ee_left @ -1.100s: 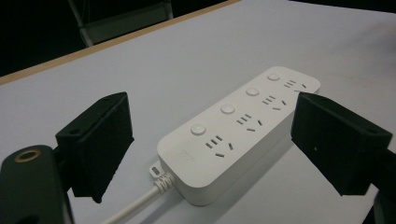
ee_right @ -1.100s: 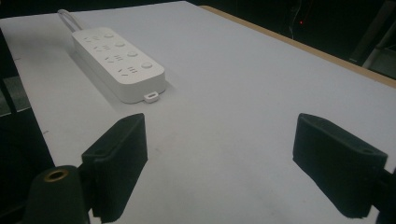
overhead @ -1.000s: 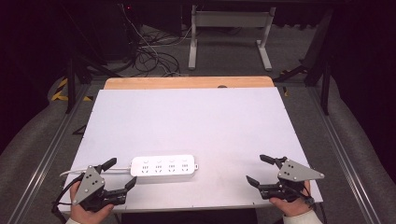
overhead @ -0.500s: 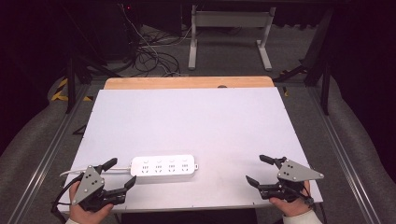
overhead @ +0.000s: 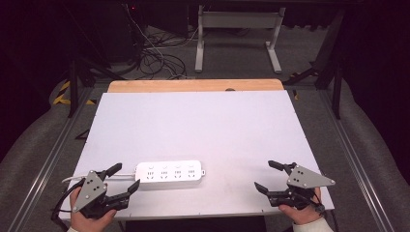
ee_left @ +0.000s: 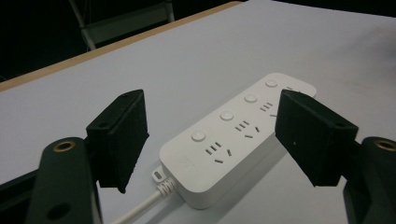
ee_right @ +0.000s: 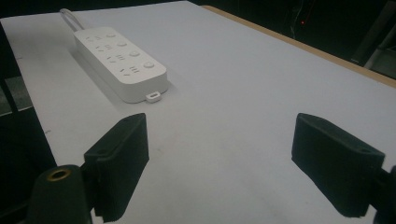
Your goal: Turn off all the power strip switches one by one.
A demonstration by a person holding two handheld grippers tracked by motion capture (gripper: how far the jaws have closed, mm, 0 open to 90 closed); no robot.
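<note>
1. The white power strip [overhead: 168,174] lies flat near the table's [overhead: 203,125] front-left edge.
2. The left gripper [overhead: 122,178] is spread, empty, just beside the strip's cord end.
3. The right gripper [overhead: 269,176] is spread, empty, well apart from it.

A white power strip [overhead: 168,174] lies flat near the front edge of the tabletop [overhead: 203,125], toward the left, with four round buttons on top (its white cord [ee_left: 140,210] comes out the left end).

Power strip [overhead: 168,174] on table [overhead: 203,125], near edge, left of centre.
</note>
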